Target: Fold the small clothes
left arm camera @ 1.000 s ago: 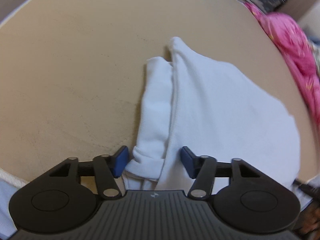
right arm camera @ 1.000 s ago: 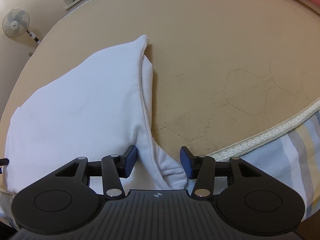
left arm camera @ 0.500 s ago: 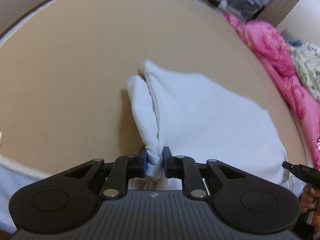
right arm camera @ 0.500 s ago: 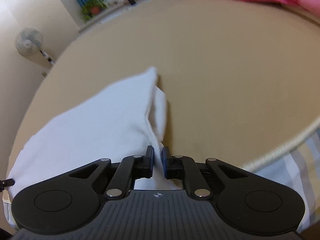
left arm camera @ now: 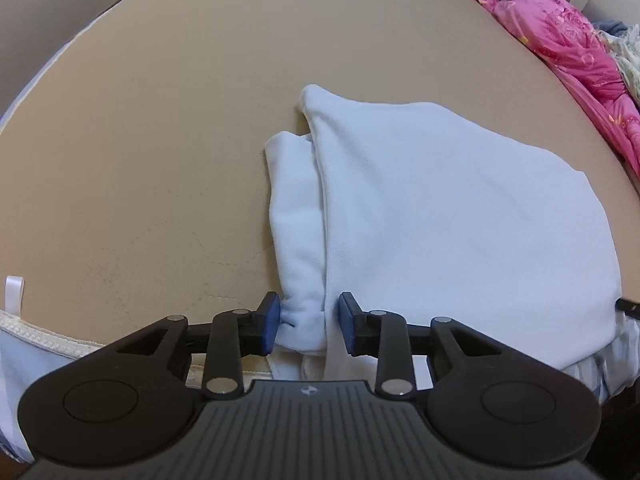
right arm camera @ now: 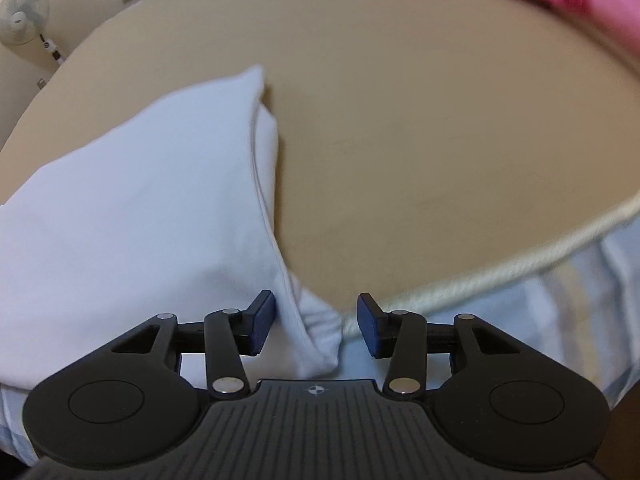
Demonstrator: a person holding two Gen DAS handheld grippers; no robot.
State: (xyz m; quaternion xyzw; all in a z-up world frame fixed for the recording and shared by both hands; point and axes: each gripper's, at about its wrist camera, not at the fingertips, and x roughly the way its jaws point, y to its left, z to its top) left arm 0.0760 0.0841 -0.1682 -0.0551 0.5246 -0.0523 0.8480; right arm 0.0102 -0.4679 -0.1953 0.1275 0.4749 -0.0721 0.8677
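In the left wrist view there is one white garment (left arm camera: 460, 208), folded, lying on one tan mattress (left arm camera: 140, 140), with one pink quilt (left arm camera: 568, 40) at the upper right. The left gripper (left arm camera: 308, 322) sits at lower centre with its two blue pads spread, having just been opening; a bunched corner of the cloth lies between them, its left side touching the left pad (left arm camera: 271, 320), the right pad apart. The garment is smooth, with a narrower layer peeking out along its left edge.

In the right wrist view, slightly blurred, the same garment (right arm camera: 140, 208) fills the left half. The right gripper (right arm camera: 316, 322) has also just been opening, and a hemmed corner hangs between the pads, seemingly loose.
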